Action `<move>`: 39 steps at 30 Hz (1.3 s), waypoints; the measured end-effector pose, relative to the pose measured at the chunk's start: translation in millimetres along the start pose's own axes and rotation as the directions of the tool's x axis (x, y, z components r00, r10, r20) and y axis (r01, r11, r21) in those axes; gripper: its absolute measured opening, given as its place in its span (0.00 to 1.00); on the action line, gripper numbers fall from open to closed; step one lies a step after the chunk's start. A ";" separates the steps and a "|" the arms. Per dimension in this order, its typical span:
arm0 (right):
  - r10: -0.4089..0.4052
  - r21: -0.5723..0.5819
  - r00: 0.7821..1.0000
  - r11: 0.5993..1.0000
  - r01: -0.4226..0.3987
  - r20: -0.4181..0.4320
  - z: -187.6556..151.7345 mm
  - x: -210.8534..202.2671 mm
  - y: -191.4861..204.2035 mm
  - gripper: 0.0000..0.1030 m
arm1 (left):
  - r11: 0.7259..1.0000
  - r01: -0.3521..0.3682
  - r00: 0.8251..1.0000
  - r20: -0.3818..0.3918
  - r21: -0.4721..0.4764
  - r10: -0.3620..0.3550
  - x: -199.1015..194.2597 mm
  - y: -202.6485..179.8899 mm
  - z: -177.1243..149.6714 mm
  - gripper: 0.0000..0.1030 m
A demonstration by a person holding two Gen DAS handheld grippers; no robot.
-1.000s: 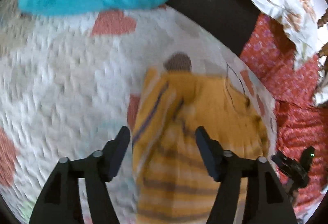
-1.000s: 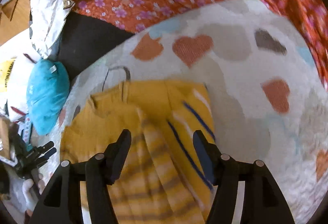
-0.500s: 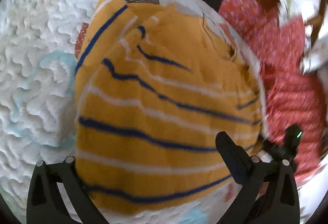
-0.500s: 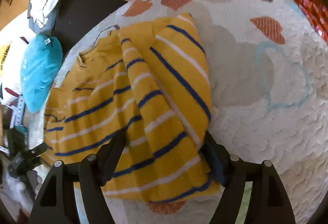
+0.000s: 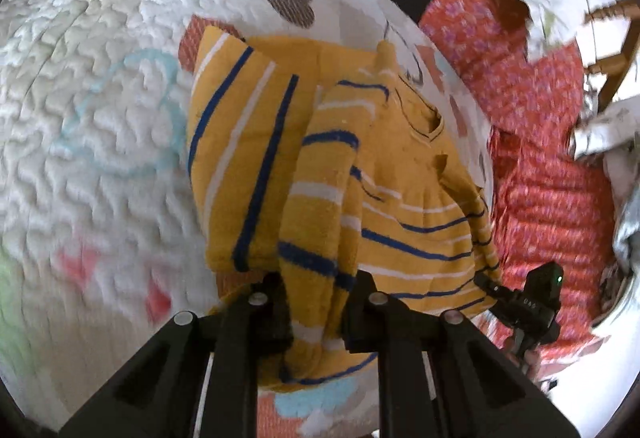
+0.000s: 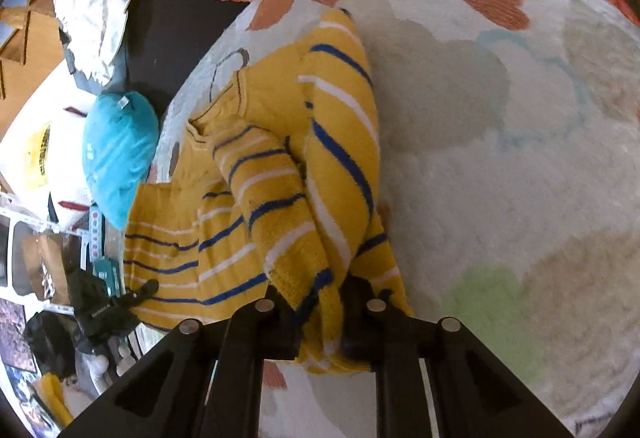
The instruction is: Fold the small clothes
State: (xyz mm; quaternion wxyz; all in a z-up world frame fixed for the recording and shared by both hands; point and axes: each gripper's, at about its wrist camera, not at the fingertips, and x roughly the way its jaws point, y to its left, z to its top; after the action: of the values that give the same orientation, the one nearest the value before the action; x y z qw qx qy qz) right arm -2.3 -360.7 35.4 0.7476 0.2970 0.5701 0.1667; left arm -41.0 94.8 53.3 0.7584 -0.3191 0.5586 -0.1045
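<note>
Yellow striped sweater (image 5: 404, 173) (no legible label)

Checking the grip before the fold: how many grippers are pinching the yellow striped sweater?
2: the left gripper and the right gripper, each shut on bunched sweater fabric at its near edge.

Mustard-yellow sweater (image 5: 392, 173) showing navy and white stripes, mid-frame. White quilt (image 5: 88, 141) wearing orange, brown, pale-blue hearts. Red floral cloth (image 5: 548, 165) sitting right of frame. Teal cushion (image 6: 118, 153) showing left. Black grippers.
</note>
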 end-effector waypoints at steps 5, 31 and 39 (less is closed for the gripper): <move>-0.069 -0.002 0.998 0.998 0.069 0.005 -28.1 -5.2 -32.0 0.29 | 0.996 -0.084 0.996 -0.018 -0.026 0.083 8.9 16.7 -29.5 0.27; -0.234 -0.213 0.963 0.942 0.258 0.131 66.9 64.7 26.2 0.22 | 0.996 -0.083 0.993 0.087 0.046 0.079 40.6 0.7 55.0 0.43; -0.201 -0.053 0.961 0.975 0.214 0.191 74.2 12.0 -9.5 0.21 | 0.995 -0.009 0.990 0.141 -0.097 0.023 0.2 35.7 57.5 0.46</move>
State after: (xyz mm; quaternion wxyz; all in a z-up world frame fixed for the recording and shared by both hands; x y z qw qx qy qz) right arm 71.0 -379.8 33.2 0.8208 0.2223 0.5202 0.0798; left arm 4.5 143.5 41.6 0.7808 -0.3574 0.5101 -0.0485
